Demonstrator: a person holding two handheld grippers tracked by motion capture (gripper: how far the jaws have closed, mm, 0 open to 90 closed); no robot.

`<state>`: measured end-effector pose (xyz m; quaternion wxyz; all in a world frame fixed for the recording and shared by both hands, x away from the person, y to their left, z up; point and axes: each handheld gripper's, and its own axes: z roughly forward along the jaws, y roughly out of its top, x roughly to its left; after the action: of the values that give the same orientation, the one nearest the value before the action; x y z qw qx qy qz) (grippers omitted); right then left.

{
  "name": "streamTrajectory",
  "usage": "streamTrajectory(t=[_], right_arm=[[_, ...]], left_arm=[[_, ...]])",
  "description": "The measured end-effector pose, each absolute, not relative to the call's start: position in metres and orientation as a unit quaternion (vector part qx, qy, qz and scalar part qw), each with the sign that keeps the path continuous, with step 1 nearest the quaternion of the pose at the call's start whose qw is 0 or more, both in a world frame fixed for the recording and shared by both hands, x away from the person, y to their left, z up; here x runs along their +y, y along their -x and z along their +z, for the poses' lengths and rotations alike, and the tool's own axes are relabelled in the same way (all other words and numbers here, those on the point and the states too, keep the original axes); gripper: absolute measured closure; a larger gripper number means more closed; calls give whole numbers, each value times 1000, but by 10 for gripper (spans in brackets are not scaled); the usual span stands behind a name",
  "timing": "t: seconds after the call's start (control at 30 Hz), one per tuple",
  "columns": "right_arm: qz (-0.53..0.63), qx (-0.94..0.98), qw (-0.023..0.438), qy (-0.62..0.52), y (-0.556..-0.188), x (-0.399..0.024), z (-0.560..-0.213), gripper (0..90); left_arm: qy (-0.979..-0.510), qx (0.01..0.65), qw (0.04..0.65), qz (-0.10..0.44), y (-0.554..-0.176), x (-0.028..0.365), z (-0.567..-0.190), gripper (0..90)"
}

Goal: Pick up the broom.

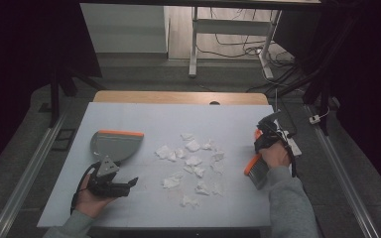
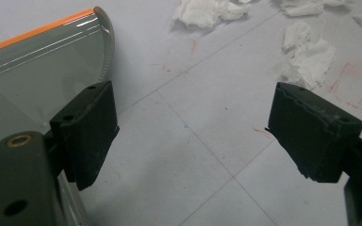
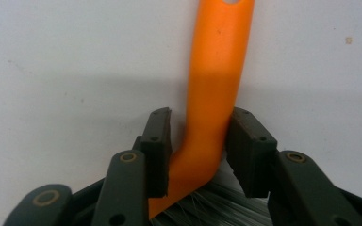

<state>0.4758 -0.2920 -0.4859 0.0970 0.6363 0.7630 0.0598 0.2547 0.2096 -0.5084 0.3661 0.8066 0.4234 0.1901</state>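
Right gripper (image 3: 199,150) pinches the orange brush handle (image 3: 217,80); left gripper (image 2: 193,136) spread near dustpan (image 2: 33,70). No legible markings.

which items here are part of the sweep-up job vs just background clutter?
In the job:
- brush, gripped by the right gripper
- dustpan, beside the open left gripper
- paper scraps scattered on the table

Lying about:
- cables on the floor behind
- white desk frame behind the table

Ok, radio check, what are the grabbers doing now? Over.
Right gripper shut on orange-handled grey-bristled brush. Left gripper open beside grey dustpan with orange edge. Torn white paper scraps lie scattered between, unswept.
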Motion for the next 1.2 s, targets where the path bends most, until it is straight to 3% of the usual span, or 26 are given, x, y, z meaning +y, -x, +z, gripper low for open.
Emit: streamTrajectory(t=[0.17, 0.5, 0.73, 1.2], right_arm=[[64, 769, 108, -627, -473, -288, -486, 703], [74, 784, 117, -605, -469, -289, -487, 712], [113, 799, 90, -584, -464, -301, -479, 713], [296, 781, 42, -548, -431, -327, -446, 713]], left_arm=[[-807, 423, 365, 191, -254, 209, -508, 172], [-805, 425, 365, 192, -255, 210, -508, 172], [-805, 426, 366, 192, -256, 211, -509, 172], [-801, 427, 371, 196, -256, 210, -508, 175]])
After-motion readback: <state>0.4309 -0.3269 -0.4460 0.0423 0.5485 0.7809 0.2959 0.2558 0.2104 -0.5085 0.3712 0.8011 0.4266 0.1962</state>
